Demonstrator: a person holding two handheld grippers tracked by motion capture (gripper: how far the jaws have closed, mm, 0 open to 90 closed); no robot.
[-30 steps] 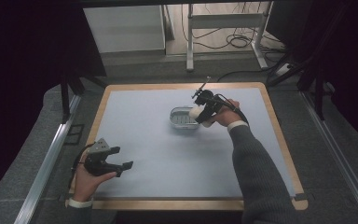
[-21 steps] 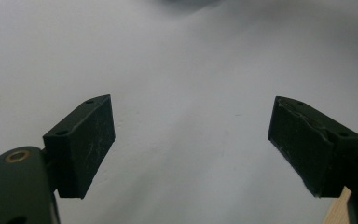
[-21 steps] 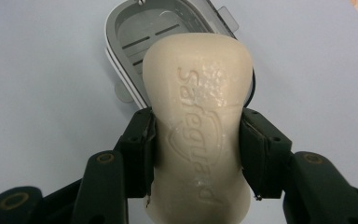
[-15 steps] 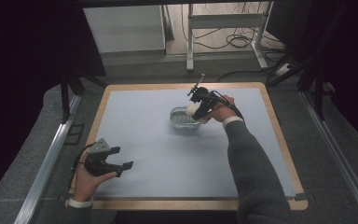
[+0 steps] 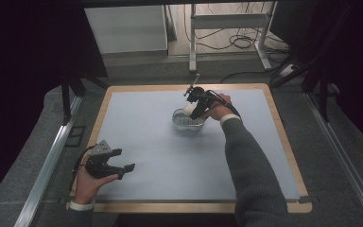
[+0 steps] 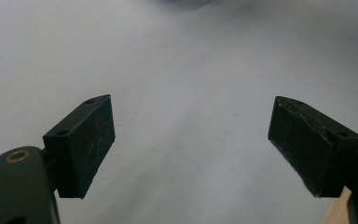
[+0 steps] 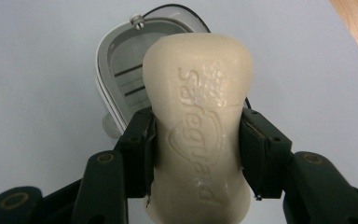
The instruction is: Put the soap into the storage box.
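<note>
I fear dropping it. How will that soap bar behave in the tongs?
The soap bar looks rigid, keeping its shape between the right tongs. Its smooth, waisted sides probably make it slippery. Dropped, it would likely land in the soap dish.

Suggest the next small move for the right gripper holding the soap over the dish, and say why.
Probably lower it a little further before opening. The right gripper has its jaws clamped on the bar of soap, which hangs above the soap dish, slightly toward one side. The left gripper rests open near the table edge, so it plays no part.
</note>
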